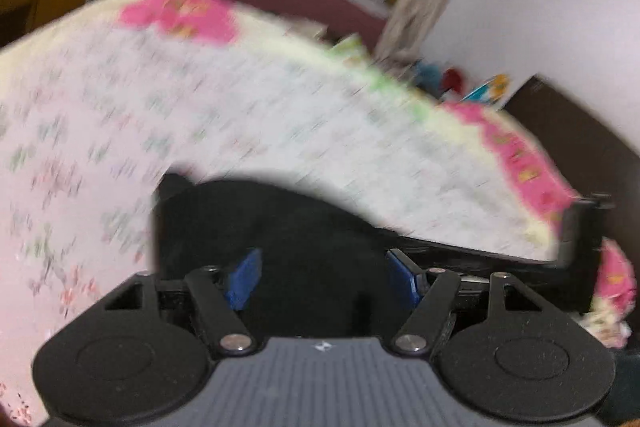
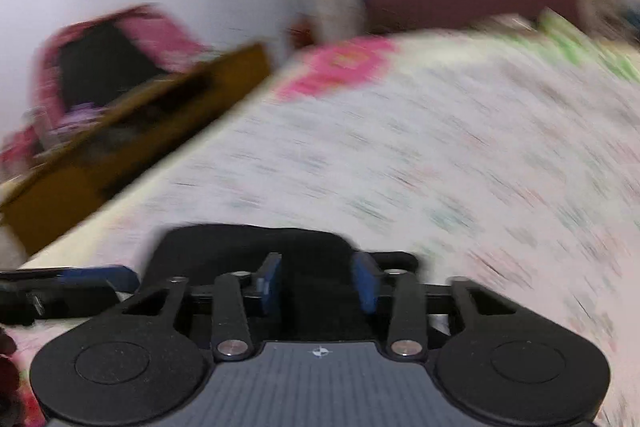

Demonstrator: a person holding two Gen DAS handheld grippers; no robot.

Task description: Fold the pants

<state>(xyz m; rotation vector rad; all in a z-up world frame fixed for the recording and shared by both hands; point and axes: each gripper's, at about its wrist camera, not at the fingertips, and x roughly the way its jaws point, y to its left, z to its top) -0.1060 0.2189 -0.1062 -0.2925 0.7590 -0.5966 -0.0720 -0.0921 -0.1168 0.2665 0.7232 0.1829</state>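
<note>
Floral bedsheet (image 1: pixel 240 115) is spreading under both blurred views. Left gripper (image 1: pixel 320 279) and right gripper (image 2: pixel 316 285) are each pinching black pants (image 1: pixel 280 227) between blue pads, apparently carrying an edge over; next, lowering it squarely.

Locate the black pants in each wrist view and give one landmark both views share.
Left wrist: black fabric pants fill the lower centre, between the blue pads of the left hand-held gripper.
Right wrist: low centre, between the right hand-held gripper's pads.
Shared landmark: pink flower patch on the floral bedspread.
</note>
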